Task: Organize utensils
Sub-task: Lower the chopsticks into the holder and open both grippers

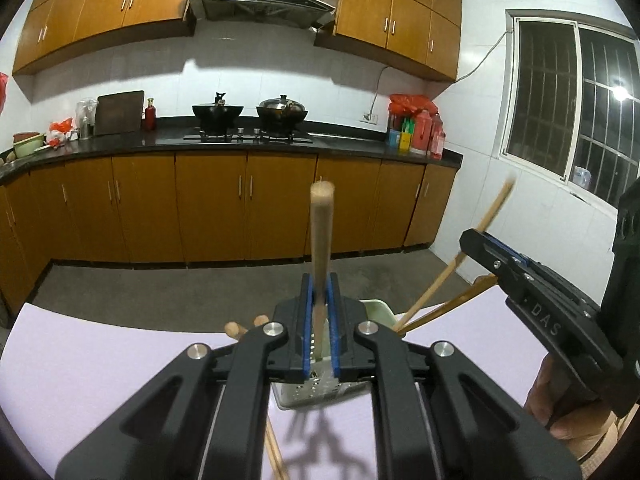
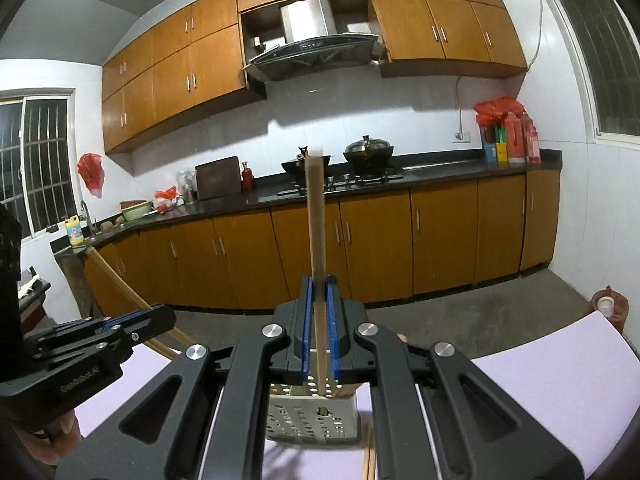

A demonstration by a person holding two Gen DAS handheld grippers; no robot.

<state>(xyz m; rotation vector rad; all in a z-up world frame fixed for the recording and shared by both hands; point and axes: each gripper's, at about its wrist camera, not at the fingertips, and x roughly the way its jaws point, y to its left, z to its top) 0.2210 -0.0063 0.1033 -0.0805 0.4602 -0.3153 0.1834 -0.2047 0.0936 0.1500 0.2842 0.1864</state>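
Two grippers work over a pale lilac tabletop (image 1: 100, 364) in a kitchen with orange-brown cabinets (image 1: 208, 208) and a dark counter: the left gripper (image 1: 320, 320) has its jaws nearly closed on an upright round wooden stick (image 1: 321, 232), and the right gripper (image 2: 319, 320) has its jaws clamped on a flat wooden chopstick (image 2: 316, 232), both above the perforated white utensil holder (image 2: 316, 416) standing on the tabletop. Only the left view shows chopsticks (image 1: 436, 306) leaning out of the holder and the barred window (image 1: 568, 108) at right; only the right view shows the sink corner (image 2: 86, 226) and a bottle cap (image 2: 605, 305) past the tabletop's far edge.

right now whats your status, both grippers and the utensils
Left gripper shut on a wooden utensil. Right gripper shut on a chopstick. Both above the perforated holder. Nothing blocking.
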